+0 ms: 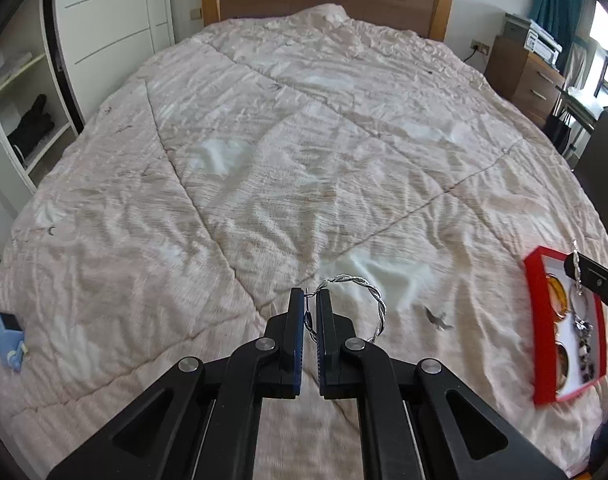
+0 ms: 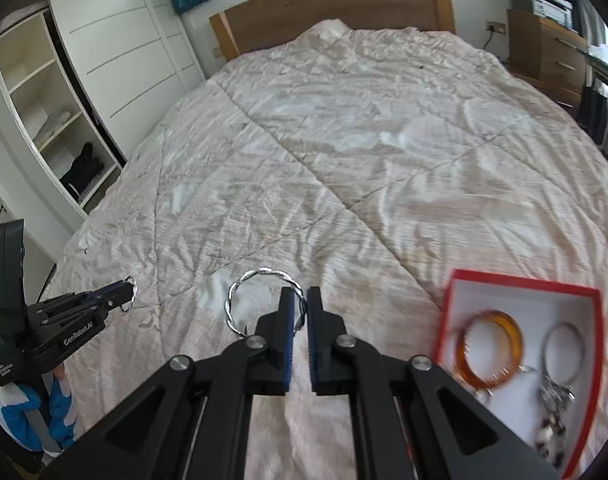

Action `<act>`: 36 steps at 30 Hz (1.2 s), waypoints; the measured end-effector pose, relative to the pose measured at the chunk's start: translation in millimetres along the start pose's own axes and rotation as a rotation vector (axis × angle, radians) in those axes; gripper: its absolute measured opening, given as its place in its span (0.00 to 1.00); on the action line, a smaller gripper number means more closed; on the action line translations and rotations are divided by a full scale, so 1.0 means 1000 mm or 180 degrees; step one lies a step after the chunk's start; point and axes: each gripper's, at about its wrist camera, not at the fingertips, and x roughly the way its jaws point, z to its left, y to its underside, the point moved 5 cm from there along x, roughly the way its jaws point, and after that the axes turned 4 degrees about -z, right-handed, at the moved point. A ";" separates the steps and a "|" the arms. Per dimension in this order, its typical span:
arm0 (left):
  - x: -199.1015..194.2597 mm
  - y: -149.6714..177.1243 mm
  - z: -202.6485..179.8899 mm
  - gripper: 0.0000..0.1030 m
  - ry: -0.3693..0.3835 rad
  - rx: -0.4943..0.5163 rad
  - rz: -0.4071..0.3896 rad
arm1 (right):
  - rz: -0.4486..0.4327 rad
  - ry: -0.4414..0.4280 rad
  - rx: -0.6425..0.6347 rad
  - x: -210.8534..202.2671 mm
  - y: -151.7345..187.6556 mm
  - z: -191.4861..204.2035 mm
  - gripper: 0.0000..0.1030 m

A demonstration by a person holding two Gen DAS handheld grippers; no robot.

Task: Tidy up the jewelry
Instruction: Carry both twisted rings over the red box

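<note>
My left gripper is shut on a twisted silver bangle, held above the bed; it also shows at the left of the right wrist view with the ring at its tips. My right gripper is shut on a second twisted silver bangle and shows at the right edge of the left wrist view. A red box with a white inside lies on the bed at the right. It holds an amber bangle, a silver bangle and a beaded piece.
A pale quilt covers the bed. A small dark star-shaped piece lies on it near the box. A light blue small object lies at the left edge. Wardrobe shelves stand left, a wooden dresser right.
</note>
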 end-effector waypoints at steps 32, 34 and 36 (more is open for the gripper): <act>-0.102 0.026 -0.150 0.05 0.0236 0.0495 -0.0309 | -0.0414 0.0438 0.0356 -0.168 0.041 -0.108 0.05; -0.095 0.028 -0.163 0.05 0.0254 0.0535 -0.0263 | -0.0413 0.0479 0.0387 -0.170 0.044 -0.123 0.05; -0.087 0.032 -0.175 0.05 0.0288 0.0560 -0.0209 | -0.0396 0.0512 0.0426 -0.170 0.048 -0.137 0.05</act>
